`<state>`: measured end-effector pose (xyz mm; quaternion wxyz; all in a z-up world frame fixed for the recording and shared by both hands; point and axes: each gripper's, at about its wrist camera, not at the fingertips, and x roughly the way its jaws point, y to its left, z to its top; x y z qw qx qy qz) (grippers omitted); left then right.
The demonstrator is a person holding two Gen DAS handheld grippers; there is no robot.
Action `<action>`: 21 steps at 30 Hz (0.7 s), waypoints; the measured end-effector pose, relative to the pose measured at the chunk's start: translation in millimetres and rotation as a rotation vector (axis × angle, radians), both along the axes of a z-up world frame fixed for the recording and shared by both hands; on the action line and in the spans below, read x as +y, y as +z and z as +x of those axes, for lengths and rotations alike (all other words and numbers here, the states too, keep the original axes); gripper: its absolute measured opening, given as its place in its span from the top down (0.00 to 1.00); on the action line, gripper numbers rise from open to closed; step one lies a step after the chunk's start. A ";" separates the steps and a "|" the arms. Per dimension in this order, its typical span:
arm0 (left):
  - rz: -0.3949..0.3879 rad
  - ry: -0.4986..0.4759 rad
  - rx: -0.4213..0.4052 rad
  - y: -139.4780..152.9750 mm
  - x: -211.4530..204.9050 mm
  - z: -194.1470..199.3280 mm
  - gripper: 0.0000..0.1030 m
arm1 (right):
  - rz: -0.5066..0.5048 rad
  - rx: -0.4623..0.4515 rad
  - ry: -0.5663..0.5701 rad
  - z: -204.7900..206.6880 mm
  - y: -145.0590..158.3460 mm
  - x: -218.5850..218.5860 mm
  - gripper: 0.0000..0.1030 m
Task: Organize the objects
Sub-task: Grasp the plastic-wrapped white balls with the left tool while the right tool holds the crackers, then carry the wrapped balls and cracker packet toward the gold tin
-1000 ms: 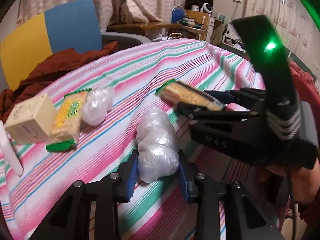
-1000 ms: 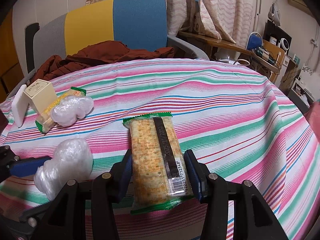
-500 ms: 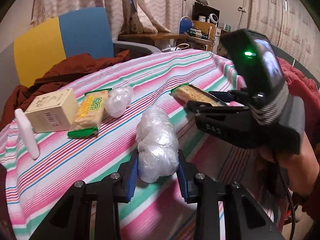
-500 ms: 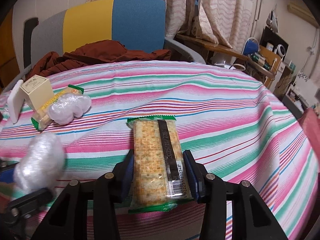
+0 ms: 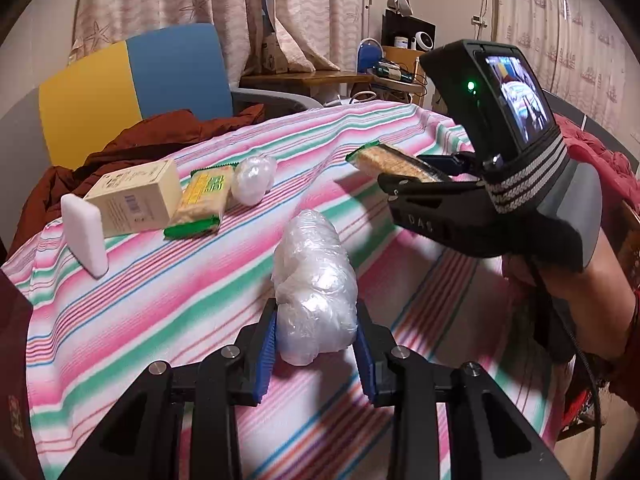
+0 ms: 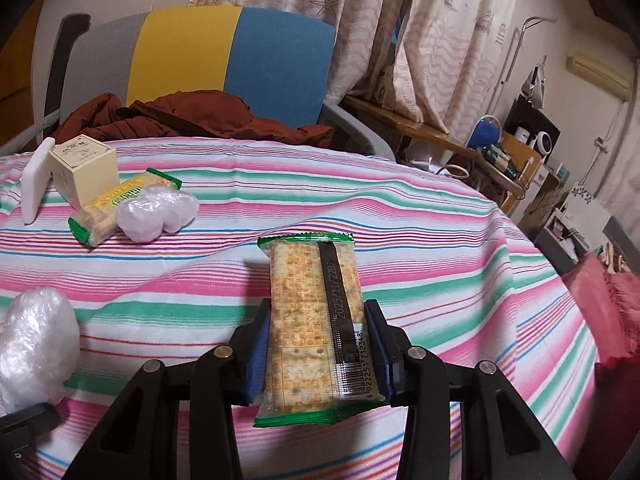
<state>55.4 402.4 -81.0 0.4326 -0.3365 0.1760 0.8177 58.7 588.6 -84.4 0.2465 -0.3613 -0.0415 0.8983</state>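
Open striped tablecloth (image 6: 420, 216) beyond held cracker pack (image 6: 316, 316)

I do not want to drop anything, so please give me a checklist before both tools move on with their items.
1. Left tool clamps wrapped bundle: ok.
2. Right tool clamps cracker pack: ok.
3. Held bundle lifted off tablecloth: cannot tell.
4. Bare cloth free beside resting bundle: ok.
5. Two tools not touching each other: ok.

Pink-green-white striped tablecloth (image 6: 420, 240); yellow-blue chair (image 6: 240, 52).
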 end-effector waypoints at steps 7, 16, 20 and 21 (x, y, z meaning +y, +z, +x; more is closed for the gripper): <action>-0.001 -0.003 -0.009 -3.7 -13.9 6.8 0.67 | -0.057 0.015 -0.040 19.3 6.6 -9.1 0.57; 0.023 0.019 -0.053 -8.1 -41.7 11.7 0.67 | -0.217 0.044 -0.061 49.9 3.6 -43.0 0.57; 0.045 0.024 -0.068 -8.9 -57.3 16.3 0.67 | -0.285 0.062 -0.060 62.4 1.6 -65.0 0.57; 0.050 0.025 -0.071 -8.8 -61.2 17.9 0.67 | -0.294 0.065 -0.057 64.0 2.2 -69.5 0.57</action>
